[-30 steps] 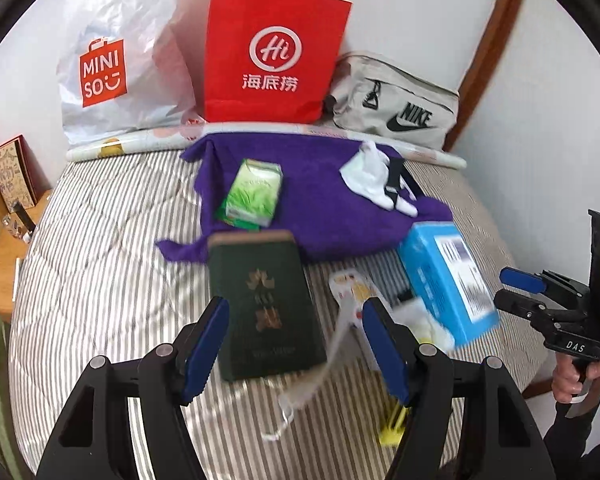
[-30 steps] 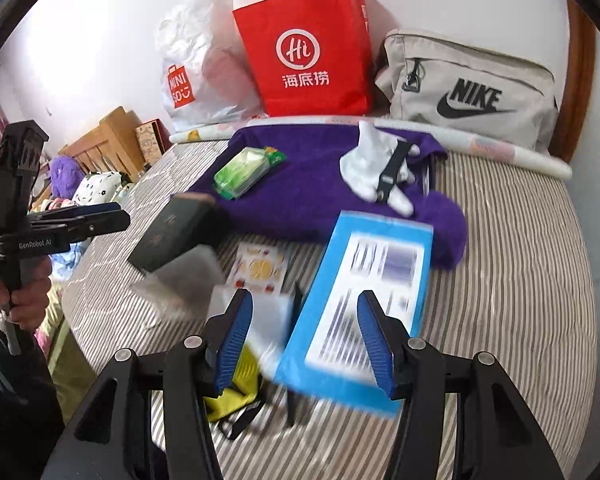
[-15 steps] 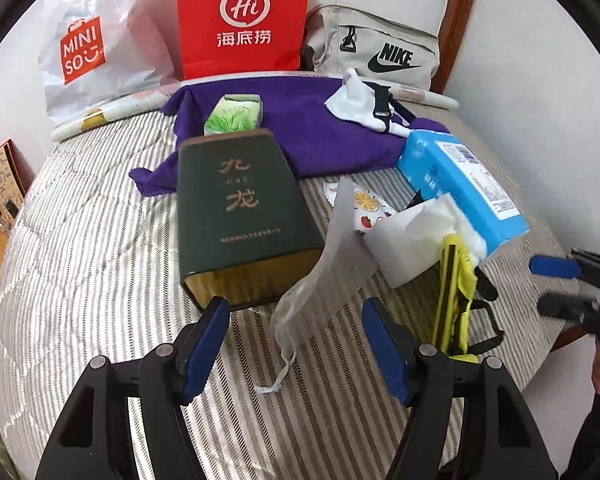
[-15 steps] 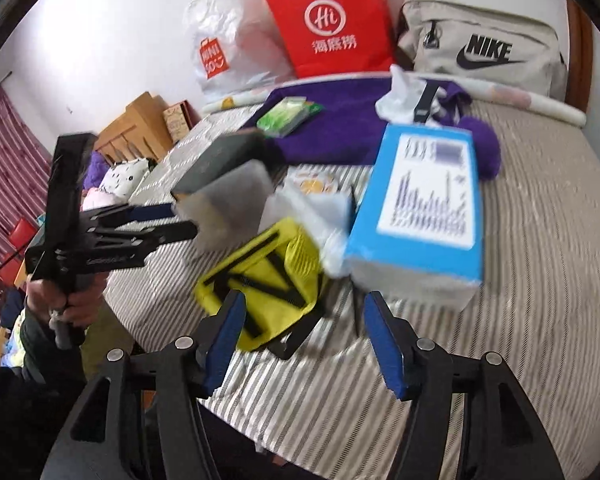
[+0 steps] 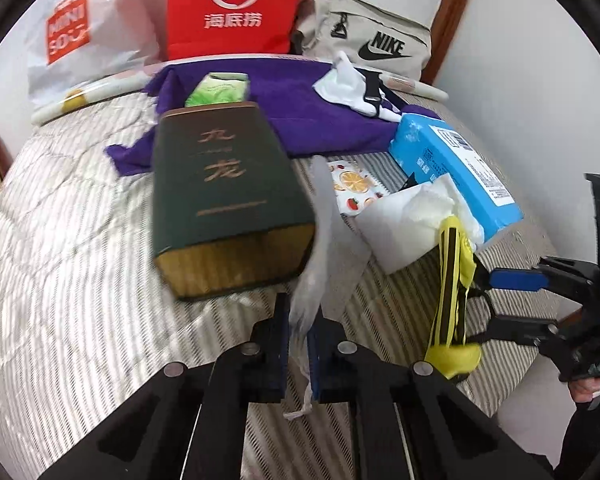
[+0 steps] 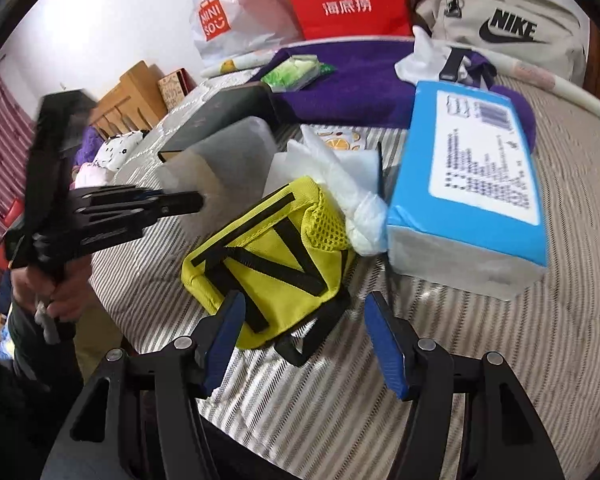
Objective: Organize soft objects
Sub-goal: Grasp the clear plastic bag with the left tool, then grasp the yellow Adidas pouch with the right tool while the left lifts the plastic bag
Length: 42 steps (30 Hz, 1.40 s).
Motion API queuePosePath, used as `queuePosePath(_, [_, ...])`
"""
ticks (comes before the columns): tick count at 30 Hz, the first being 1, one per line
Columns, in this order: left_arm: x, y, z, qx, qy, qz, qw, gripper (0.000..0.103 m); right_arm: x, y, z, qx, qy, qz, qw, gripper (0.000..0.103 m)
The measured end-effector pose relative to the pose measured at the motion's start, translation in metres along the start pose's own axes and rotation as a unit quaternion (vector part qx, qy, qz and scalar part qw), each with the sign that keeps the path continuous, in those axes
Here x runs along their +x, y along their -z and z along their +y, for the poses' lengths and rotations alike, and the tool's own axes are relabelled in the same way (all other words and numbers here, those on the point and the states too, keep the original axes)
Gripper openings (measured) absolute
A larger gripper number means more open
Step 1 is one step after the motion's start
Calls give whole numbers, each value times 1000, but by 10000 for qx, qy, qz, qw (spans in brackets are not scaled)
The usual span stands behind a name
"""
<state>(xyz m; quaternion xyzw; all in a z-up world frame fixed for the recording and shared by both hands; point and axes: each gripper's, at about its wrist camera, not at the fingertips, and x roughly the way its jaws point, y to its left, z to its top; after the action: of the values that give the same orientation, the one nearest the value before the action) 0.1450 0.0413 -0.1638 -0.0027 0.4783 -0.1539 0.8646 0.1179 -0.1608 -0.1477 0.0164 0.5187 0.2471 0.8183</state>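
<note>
Jaws of the left gripper (image 5: 299, 346) have just snapped onto the grey face mask (image 5: 324, 240); right gripper (image 6: 304, 334) gapes over the yellow pouch (image 6: 268, 256) at twelve o'clock.

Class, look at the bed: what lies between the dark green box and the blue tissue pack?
In the left wrist view, a grey mask, a fruit-print packet and crumpled white tissue lie between them.

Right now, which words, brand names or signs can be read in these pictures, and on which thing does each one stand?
"MINISO": white plastic bag.
"Hi", with Chinese characters "海底捞" below: red paper bag.
"NIKE", with the swoosh: beige bag.
Gold Chinese characters "九龙": dark green box.
Barcode and small print: blue pack, too blurred to read.
Print on the green packet: too small to read.
</note>
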Motion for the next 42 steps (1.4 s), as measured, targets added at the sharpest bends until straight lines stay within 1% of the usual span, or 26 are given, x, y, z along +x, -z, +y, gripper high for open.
queuePosePath(2, [-6,5,7,-77,-74,-40,9999,8,5,-2,2,112,-106,99,9998,62])
queuePosePath(3, [-7,7,9,-113,-58,-39,9999,8,8,-3,2,218,-136,148,9996,63])
queuePosePath(5, [-8,12,13,-184,18,-17,9998,8,12,-5,0,507,-138,237,9983,69])
queuePosePath(7, [-6,16,15,-208,72,7,9998,8,14,-8,0,707,-186,290,9969,69])
queuePosePath(10, [-5,18,15,-208,178,11,9996,8,18,-17,5,909,-299,332,9949,79])
queuePosePath(15, [-7,21,21,-307,352,-17,9989,8,33,-31,19,1073,-35,485,9930,80])
queuePosePath(17, [-7,22,24,-345,414,-18,9985,8,38,-35,22,1184,60,528,9915,88])
queuePosePath(18, [-7,23,25,-360,426,-28,9984,8,41,-37,24,1232,88,525,9910,90])
queuePosePath(22, [-6,23,26,-387,487,-39,9981,8,56,-40,32,1234,477,593,9894,93])
queuePosePath(23, [-6,23,27,-402,486,-43,9980,8,58,-40,35,1152,611,574,9898,90])
queuePosePath(24, [-6,24,28,-416,488,-50,9979,8,58,-38,38,1044,679,532,9908,84])
queuePosePath(25, [-7,24,30,-445,485,-60,9978,8,56,-37,41,904,750,496,9918,69])
queuePosePath(26, [-7,25,31,-462,473,-65,9978,8,53,-35,43,784,790,480,9926,63])
queuePosePath(27, [-8,25,32,-474,449,-69,9978,8,49,-34,43,743,711,470,9936,55])
queuePosePath(28, [-8,26,32,-487,413,-68,9979,8,43,-31,42,729,520,462,9949,41])
queuePosePath(29, [-9,27,33,-509,364,-70,9980,8,37,-27,40,743,382,448,9955,33])
queuePosePath(31, [-11,29,35,-548,311,-89,9980,8,24,-19,38,647,350,384,9966,23])
queuePosePath(32, [-12,30,35,-564,290,-102,9979,8,19,-17,36,591,367,328,9970,20])
queuePosePath(34, [-17,33,36,-622,225,-159,9977,8,7,-8,34,485,400,249,9977,16])
queuePosePath(36, [-20,36,36,-642,221,-176,9975,8,-4,2,28,485,430,199,9977,15])
queuePosePath(38, [-20,38,34,-640,132,-180,9977,8,-16,11,19,528,528,109,9972,15])
queuePosePath(40, [-16,39,32,-601,33,-134,9981,8,-29,20,10,565,568,-6,9968,15])
queuePosePath(42, [-14,39,30,-587,54,-148,9982,8,-46,29,1,608,668,-184,9957,15])
